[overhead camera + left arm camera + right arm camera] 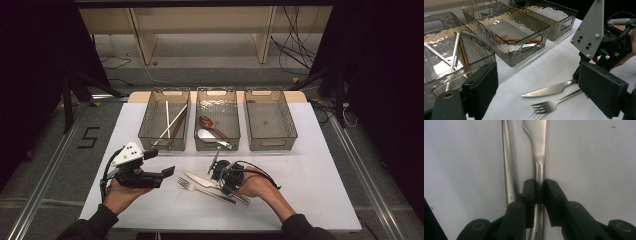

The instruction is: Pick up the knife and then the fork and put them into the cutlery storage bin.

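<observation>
Gripping: my right gripper [539,187] had its jaws pinched on the handle of the table knife [538,147]; the pads pressed the metal from both sides.
Knife place: the knife [199,179] lay flat on the white table [310,190], near the front edge and about midway between its left and right sides, blade toward the left; from the left gripper view [549,90] its serrated edge faced the fork.
Fork: the fork [200,189] lay just beside the knife on its front-edge side, roughly parallel, tines to the left; in the right gripper view its handle [507,165] ran along the left of the knife, outside the jaws.
Right hand: my right hand [257,186] held the gripper low over the knife handle, cable looping over the wrist.
Left gripper: my left gripper [536,92] had its jaws spread wide with nothing between them; I held it [160,162] near the table's left edge, well apart from the cutlery.
Left bin: the left bin [150,131] at the back edge held white and brown chopsticks [172,122].
Middle bin: the middle bin [235,125] held a brown spoon [210,124] and a white spoon [210,136].
Right bin: the right bin [290,127] stood by the back right corner.
</observation>
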Tool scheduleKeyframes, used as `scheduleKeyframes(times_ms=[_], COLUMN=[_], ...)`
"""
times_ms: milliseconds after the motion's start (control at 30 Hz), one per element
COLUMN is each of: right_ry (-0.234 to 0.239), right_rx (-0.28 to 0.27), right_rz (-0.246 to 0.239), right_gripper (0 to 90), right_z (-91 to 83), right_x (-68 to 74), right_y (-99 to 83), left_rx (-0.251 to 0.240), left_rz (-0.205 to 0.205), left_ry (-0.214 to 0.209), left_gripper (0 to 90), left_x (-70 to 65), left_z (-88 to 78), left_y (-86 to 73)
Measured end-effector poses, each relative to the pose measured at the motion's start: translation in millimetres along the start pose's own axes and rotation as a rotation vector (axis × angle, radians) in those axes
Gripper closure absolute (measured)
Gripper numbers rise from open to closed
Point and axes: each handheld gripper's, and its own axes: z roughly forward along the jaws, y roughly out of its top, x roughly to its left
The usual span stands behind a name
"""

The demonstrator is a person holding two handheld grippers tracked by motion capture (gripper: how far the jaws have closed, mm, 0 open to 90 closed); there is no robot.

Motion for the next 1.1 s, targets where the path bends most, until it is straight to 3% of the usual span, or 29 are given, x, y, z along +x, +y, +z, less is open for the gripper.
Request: scheduleKeyframes(times_ms=[300, 533, 800, 1100], right_ry=[-0.028, -0.018, -0.014, 0.023], right_rx=[0.001, 0.008, -0.04, -0.12], right_rz=[-0.026, -0.04, -0.021, 0.019], right_gripper=[80.3, 80.4, 80.4, 80.4], right_z=[-0.1, -1.8, -10.8, -25.7], right_x=[4.0, 4.9, 0.6, -5.8], right_y=[0.6, -0.5, -4.1, -11.8], left_rx=[-0.002, -0.007, -0.01, -0.011], left_rz=[0.0, -0.001, -0.003, -0.003], left_ry=[0.0, 0.004, 0.005, 0.006], left_gripper=[15.9, 15.9, 15.9, 15.9], left_x=[0.3, 1.0, 1.7, 1.8], left_z=[-0.3, -1.6, -1.9, -2.0], left_y=[0.1, 0.1, 0.1, 0.1])
